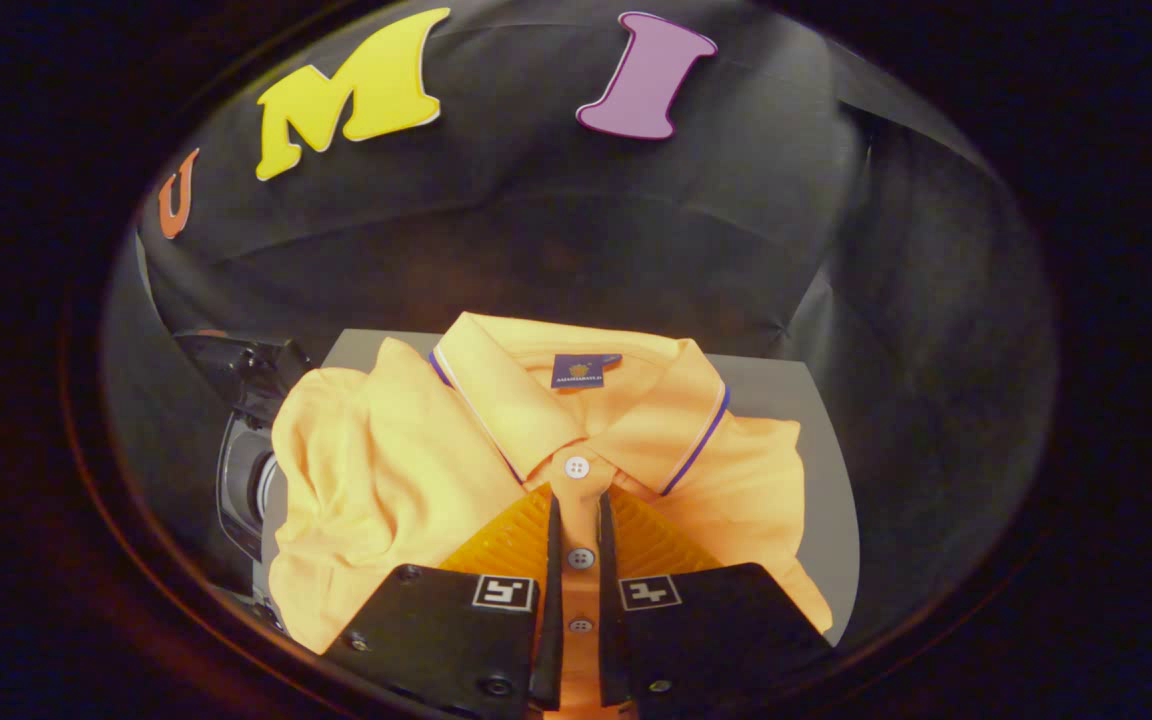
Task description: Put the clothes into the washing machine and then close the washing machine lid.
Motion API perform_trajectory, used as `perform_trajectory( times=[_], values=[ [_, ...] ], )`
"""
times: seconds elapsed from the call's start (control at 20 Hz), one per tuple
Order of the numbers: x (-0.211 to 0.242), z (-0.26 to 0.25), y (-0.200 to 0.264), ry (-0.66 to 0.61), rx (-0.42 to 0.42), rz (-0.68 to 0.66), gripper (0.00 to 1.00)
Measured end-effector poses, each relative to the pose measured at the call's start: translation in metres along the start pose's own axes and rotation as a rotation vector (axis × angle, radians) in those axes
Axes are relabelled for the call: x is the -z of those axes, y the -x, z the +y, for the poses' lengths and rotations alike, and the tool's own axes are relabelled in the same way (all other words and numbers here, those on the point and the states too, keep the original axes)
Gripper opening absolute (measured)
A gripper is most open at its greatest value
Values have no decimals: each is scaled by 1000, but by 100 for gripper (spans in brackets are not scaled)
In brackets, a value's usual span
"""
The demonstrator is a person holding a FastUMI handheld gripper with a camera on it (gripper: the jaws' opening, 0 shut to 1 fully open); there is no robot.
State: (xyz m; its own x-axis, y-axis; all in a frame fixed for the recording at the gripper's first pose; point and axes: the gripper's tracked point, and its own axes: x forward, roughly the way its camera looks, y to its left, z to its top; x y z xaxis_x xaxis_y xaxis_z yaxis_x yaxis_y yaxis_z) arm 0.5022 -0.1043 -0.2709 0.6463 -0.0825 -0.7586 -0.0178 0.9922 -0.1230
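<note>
We see an orange polo shirt (376, 490) lying folded on a grey surface (826, 470), collar (576, 410) toward the far side and a dark blue neck label (584, 370) showing inside it. The gripper (578, 510) sits low over the shirt's front, its 2 fingers (546, 560) drawn close on either side of the button placket. The strip with its 3 white buttons (577, 467) runs through the narrow slot between them. We cannot tell whether both fingers actually press the cloth or merely rest beside it. Each black finger mount carries a small square marker (504, 592). Just beside the shirt's left sleeve, partly hidden behind it, stands a dark machine with a round glass door (246, 480), seemingly the washing machine.
</note>
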Motion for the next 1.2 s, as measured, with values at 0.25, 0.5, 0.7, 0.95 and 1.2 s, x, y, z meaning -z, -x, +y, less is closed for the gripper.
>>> perform_trajectory(
  times=[0.25,0.5,0.7,0.95,1.2],
  values=[
    [11,12,17,-177,-157,-25,6],
    [32,20,45,-327,-269,-49,6],
    [24,20,66,-327,-259,-103,6],
    [10,33,119,-274,-237,-173,6],
    [-13,64,166,-229,-245,-246,6]
  ],
)
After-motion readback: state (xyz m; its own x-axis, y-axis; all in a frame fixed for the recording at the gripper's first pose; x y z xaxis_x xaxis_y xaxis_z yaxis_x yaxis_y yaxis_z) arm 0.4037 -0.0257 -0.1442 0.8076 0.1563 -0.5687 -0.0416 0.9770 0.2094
